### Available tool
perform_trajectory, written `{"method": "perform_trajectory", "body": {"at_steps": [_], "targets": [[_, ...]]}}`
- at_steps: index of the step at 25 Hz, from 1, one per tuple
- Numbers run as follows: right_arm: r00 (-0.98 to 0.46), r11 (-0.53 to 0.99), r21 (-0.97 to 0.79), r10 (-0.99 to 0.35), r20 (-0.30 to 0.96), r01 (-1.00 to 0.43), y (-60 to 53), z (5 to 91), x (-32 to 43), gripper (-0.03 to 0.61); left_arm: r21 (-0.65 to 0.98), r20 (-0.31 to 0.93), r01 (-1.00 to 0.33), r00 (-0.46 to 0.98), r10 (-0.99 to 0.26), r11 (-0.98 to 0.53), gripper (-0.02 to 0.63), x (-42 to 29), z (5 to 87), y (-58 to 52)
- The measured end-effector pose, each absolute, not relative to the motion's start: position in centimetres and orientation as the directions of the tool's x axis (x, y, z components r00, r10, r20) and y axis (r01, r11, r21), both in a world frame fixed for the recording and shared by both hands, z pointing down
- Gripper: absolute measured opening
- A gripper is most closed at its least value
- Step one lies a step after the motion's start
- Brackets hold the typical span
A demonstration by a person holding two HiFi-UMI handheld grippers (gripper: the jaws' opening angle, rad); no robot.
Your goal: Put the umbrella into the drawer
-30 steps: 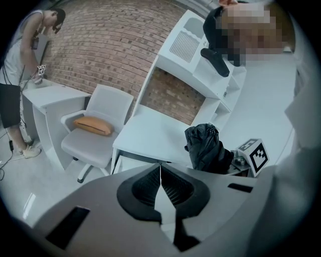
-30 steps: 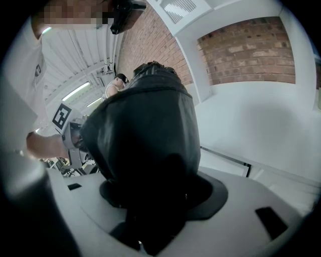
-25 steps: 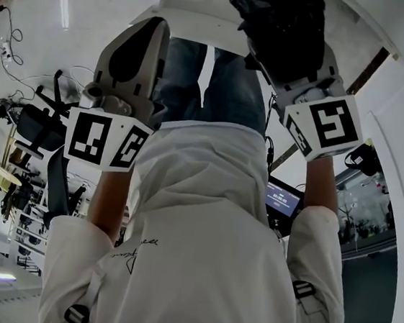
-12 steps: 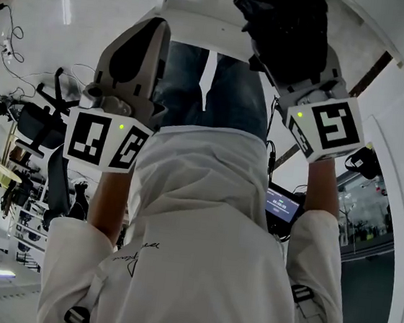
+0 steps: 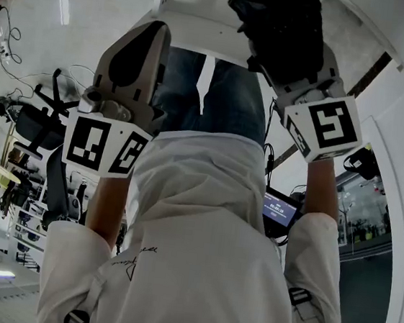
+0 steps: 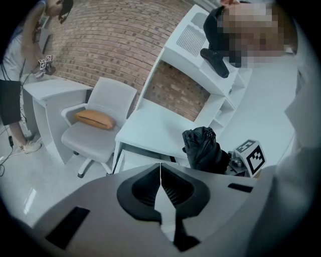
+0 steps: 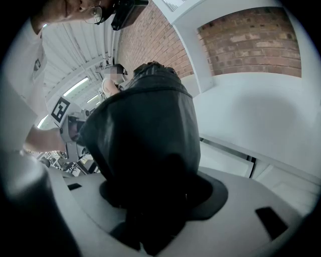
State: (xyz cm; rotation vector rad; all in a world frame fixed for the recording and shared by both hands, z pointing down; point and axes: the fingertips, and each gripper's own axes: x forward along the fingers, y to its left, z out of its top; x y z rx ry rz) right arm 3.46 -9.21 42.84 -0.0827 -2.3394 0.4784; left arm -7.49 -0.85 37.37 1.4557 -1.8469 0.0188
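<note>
Barely anything has shifted over the last second: the left gripper [image 5: 147,39] is sitting a touch lower in the head view, and the right gripper [image 5: 302,78] is still carrying the umbrella [image 5: 279,25] at 1 o'clock, over the near edge of the white bench [image 5: 194,8]. Only the left gripper view is showing the room beyond: a grey chair [image 6: 98,133] with an orange cushion [image 6: 95,119] at 10 o'clock, a brick wall [image 6: 110,45] behind it, and a drawer front [image 6: 140,160] under the bench top. That view is also showing its own jaws clenched together on nothing, with the folded black umbrella lying apart from them at 2 o'clock, beside the other gripper's marker cube [image 6: 251,155]. The right gripper view is filling up with the umbrella itself: the right jaws are grasping its lower end, and the bundled fabric is standing up out of them, hiding the jaw tips.
</note>
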Motion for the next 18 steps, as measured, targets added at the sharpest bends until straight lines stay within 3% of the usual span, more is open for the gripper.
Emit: {"method": "perform_trajectory", "body": {"at_steps": [18], "targets": [[-0.683, 0.93, -0.362, 0.223, 0.695, -0.064, -8.5, 45.8, 3.3, 0.25, 0.437, 0.565, -0.833, -0.04, -0.824, 0.34, 0.018, -7.4, 38.1, -0.7]]}}
